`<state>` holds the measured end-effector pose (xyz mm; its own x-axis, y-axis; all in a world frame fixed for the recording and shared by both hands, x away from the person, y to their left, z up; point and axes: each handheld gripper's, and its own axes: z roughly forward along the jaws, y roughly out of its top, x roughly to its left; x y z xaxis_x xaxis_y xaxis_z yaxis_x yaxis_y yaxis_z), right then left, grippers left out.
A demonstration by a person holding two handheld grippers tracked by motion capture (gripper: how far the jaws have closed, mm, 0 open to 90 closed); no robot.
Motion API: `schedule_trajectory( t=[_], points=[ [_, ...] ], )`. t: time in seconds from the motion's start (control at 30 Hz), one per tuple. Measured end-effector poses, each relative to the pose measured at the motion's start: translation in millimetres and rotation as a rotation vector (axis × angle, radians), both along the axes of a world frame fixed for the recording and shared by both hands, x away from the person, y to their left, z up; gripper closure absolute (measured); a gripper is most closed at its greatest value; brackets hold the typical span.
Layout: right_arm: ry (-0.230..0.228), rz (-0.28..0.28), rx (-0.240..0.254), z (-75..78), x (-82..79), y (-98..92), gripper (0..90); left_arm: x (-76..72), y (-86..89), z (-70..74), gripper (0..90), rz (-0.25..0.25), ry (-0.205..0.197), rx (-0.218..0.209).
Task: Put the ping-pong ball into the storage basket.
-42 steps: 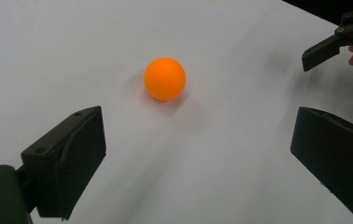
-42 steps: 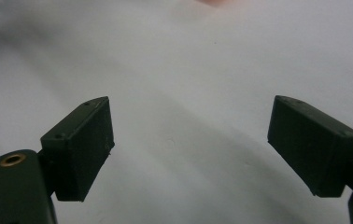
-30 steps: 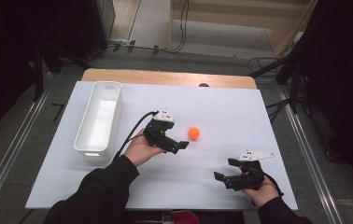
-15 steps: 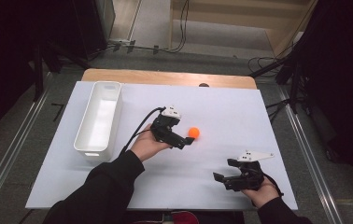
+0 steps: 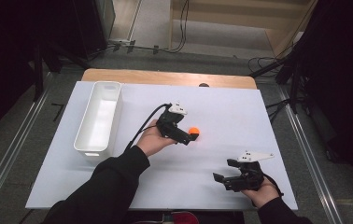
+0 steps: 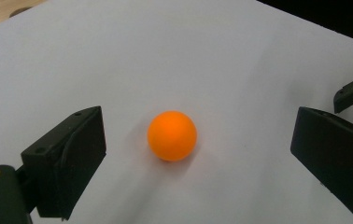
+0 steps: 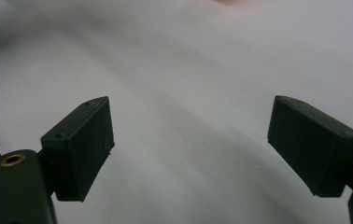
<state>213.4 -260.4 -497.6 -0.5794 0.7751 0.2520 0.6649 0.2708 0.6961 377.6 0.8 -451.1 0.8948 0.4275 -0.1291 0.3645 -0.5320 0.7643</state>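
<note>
A small orange ball [image 5: 194, 131] lies on the white table top [image 5: 221, 112] near the middle. My left gripper [image 5: 189, 136] is open and reaches the ball from its left side. In the left gripper view the ball [image 6: 172, 136] sits on the table between the two wide-apart jaws, touching neither. My right gripper [image 5: 224, 172] rests low at the front right, open, with bare table between its jaws in the right gripper view.
A long white bin [image 5: 88, 135] stands along the table's left side, with nothing seen inside. A wooden strip [image 5: 165, 77] runs along the far edge. Cables and dark stands lie on the floor beyond the table.
My left gripper has moved right, towards the ball, until its jaws flank it. The right gripper has stayed where it was.
</note>
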Motion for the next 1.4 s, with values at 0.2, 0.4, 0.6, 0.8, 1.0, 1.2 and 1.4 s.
schedule_trajectory(
  t=[0.2,0.4,0.6,0.8,1.0,1.2,1.4],
  points=[
    [0.003,0.001,-0.003,-0.1,0.2,0.3,13.0,6.3,-3.8,-4.6,3.8,0.014,0.005,-0.008],
    [0.005,-0.001,-0.003,-0.1,0.0,0.6,13.1,11.9,-7.0,-9.1,3.8,0.016,0.012,0.01],
    [0.004,0.0,-0.005,-0.4,0.2,0.4,13.0,15.9,-16.9,-8.0,3.8,0.013,0.01,-0.001],
    [0.007,0.0,-0.006,-0.5,0.0,0.4,13.1,19.5,-22.6,-11.3,5.2,0.021,0.021,-0.032],
    [0.011,0.002,-0.004,-1.0,0.2,0.8,13.1,18.5,-25.0,-15.1,5.2,0.009,0.008,-0.011],
    [0.01,0.003,-0.004,-1.0,0.2,0.7,13.1,17.5,-26.4,-22.8,5.1,-0.005,0.003,-0.01],
    [0.011,0.003,-0.003,-1.2,0.2,0.9,13.0,16.7,-28.0,-27.9,5.0,-0.004,0.006,-0.002]
  ],
)
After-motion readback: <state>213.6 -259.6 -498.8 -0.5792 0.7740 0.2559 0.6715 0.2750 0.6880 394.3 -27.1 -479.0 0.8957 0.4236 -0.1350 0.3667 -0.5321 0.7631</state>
